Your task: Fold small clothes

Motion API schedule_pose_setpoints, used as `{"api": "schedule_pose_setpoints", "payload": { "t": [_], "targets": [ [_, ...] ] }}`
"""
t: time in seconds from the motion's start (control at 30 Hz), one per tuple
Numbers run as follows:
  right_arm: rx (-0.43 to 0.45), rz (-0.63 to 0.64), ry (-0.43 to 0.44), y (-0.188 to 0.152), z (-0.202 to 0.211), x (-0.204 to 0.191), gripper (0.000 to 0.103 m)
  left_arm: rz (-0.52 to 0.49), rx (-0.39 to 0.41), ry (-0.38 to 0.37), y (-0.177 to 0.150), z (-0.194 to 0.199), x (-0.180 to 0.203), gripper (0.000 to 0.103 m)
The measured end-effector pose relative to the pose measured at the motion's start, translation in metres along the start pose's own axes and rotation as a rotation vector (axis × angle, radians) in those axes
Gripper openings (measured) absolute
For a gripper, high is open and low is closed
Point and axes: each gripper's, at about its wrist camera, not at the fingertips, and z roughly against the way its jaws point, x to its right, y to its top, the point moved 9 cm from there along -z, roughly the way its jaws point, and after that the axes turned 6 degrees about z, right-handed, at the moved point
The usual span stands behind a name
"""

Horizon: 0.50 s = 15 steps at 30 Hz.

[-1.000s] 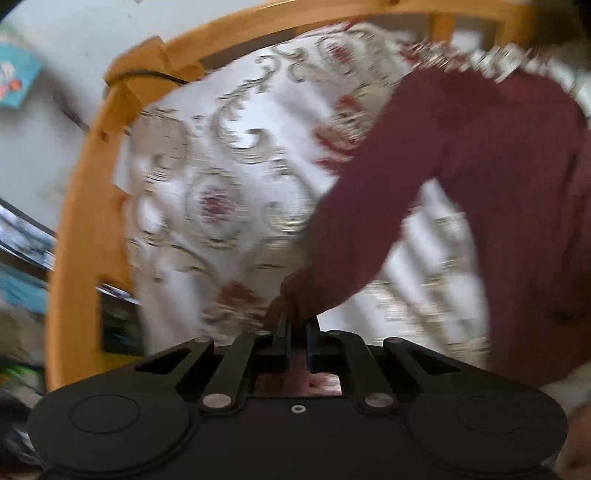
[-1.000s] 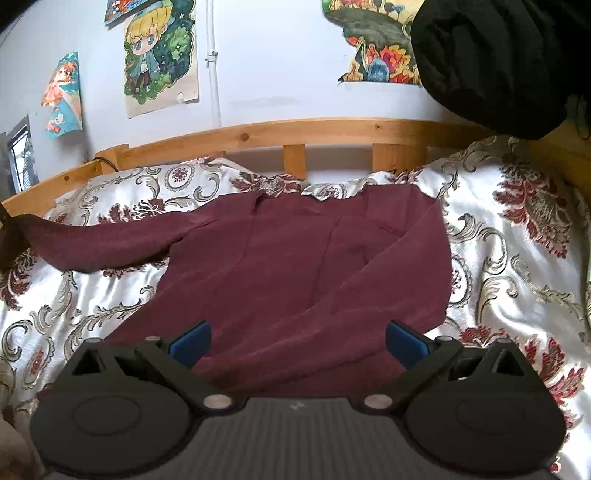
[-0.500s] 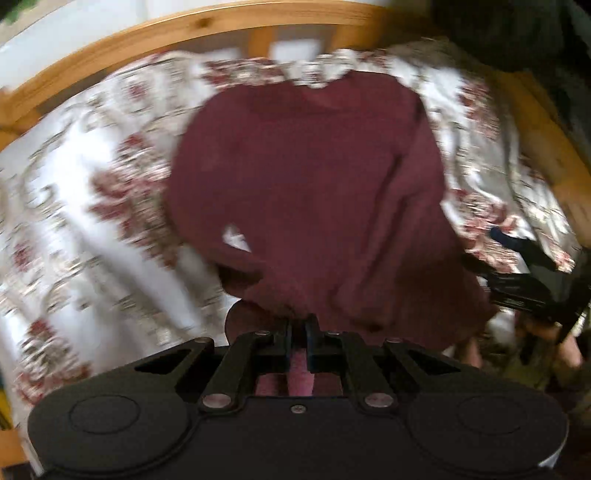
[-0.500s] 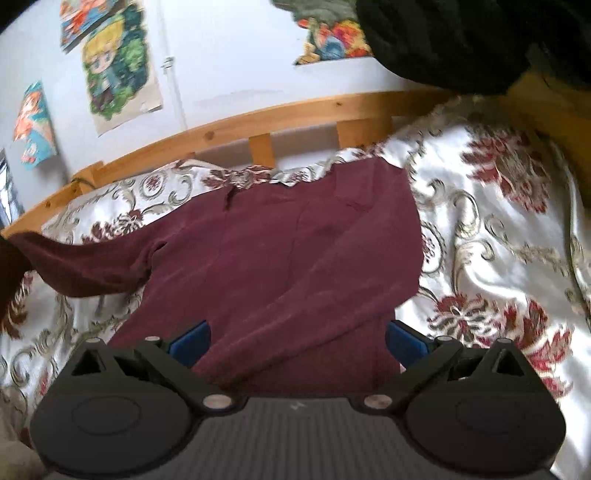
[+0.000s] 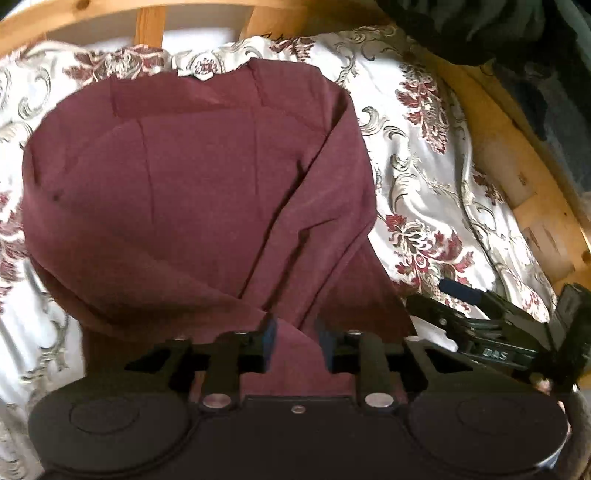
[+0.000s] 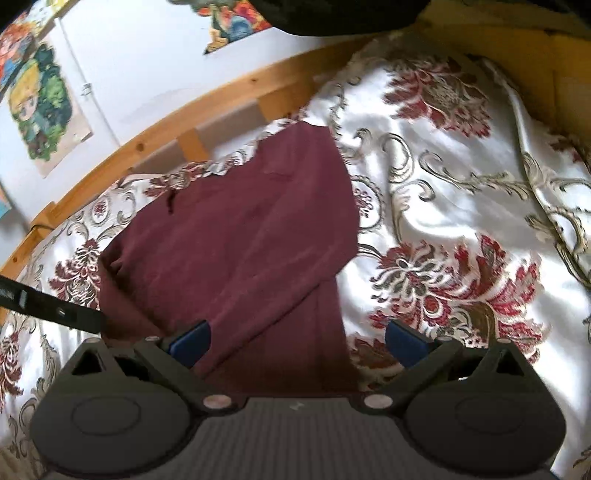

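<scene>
A maroon long-sleeved top (image 5: 199, 192) lies on the floral bedspread (image 5: 424, 155), both sleeves folded across its body. My left gripper (image 5: 295, 343) hovers at the top's near hem; its jaws stand partly apart with the left sleeve's cuff lying loose between them. My right gripper (image 6: 295, 339) is open wide and empty over the top's (image 6: 240, 240) lower right corner; it also shows in the left wrist view (image 5: 480, 317) at the right. The left gripper's finger (image 6: 48, 306) shows at the left edge of the right wrist view.
A wooden bed rail (image 6: 177, 122) runs behind the bedspread (image 6: 443, 206), with posters on the white wall (image 6: 155, 55). Dark clothing (image 5: 480, 26) hangs at the top right. A wooden side rail (image 5: 524, 192) bounds the bed's right.
My left gripper carried the left sleeve rightward across the top's body, then its jaws opened and let the cuff go. My right gripper shifted right and stayed open.
</scene>
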Motion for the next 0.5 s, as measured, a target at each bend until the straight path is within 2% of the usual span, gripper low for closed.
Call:
{"api": "schedule_pose_setpoints", "payload": {
  "t": [0.1, 0.17, 0.23, 0.33, 0.4, 0.5],
  "targets": [
    [-0.003, -0.009, 0.022, -0.002, -0.003, -0.001, 0.103, 0.010, 0.024, -0.021, 0.000, -0.002, -0.009, 0.049],
    [0.000, 0.006, 0.056, -0.003, -0.005, -0.010, 0.103, 0.007, 0.070, -0.014, 0.001, 0.007, -0.022, 0.062],
    [0.002, 0.035, 0.094, -0.004, -0.007, -0.023, 0.102, 0.003, 0.132, 0.010, 0.003, 0.020, -0.041, 0.066],
    [-0.023, 0.109, 0.157, -0.012, -0.013, -0.051, 0.094, 0.021, 0.218, 0.093, 0.003, 0.038, -0.084, 0.067],
    [-0.068, 0.154, 0.196, -0.021, -0.020, -0.070, 0.081, 0.044, 0.249, 0.183, 0.004, 0.045, -0.119, 0.066],
    [-0.137, 0.193, 0.227, -0.033, -0.029, -0.088, 0.067, 0.052, 0.284, 0.299, 0.017, 0.054, -0.165, 0.066]
  ]
}}
